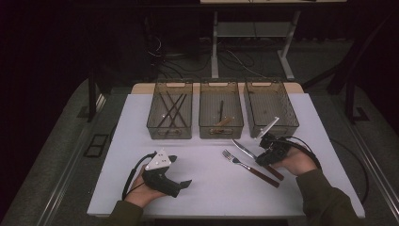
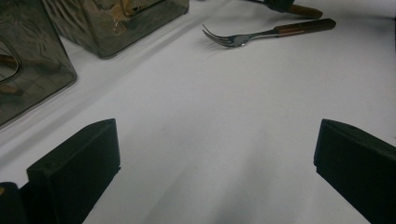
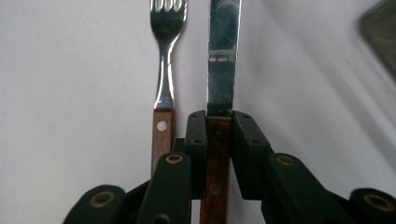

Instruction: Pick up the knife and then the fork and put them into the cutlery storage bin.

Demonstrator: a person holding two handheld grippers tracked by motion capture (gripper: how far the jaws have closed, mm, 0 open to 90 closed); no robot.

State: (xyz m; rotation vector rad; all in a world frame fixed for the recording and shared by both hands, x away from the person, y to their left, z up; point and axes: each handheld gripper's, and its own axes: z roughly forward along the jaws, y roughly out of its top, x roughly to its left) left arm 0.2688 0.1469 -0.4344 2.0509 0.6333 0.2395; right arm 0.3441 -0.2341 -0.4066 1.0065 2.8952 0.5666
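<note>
1. Three smoky translucent bins are standing in a row at the far side of the white table (image 1: 207,188): the left bin (image 1: 170,111) is holding thin dark sticks, the middle bin (image 1: 221,110) is holding a dark stick and some wooden-handled pieces, and the right bin (image 1: 270,107) is showing nothing I can make out.
2. A fork (image 1: 249,168) is lying just beside the knife (image 1: 244,149), its tines pointing toward the bins; nothing is lying between the two and the bins.
3. The right gripper (image 1: 267,149) is sitting at the knife's handle, close in front of the right bin, and its body is hiding most of that handle in the high view.
4. The right gripper view is showing what the high view is not: the two black jaws are clamping the knife's (image 3: 223,60) brown wooden handle from both sides, just below the blade, with the fork (image 3: 164,70) lying parallel beside them.
5. The left gripper (image 1: 181,172) is resting in the hand near the table's front edge, well apart from the cutlery; the left gripper view is showing its jaws standing wide apart over bare table, with the fork (image 2: 266,35) farther off.
6. The knife is showing a bright steel blade and a riveted wooden handle.
</note>
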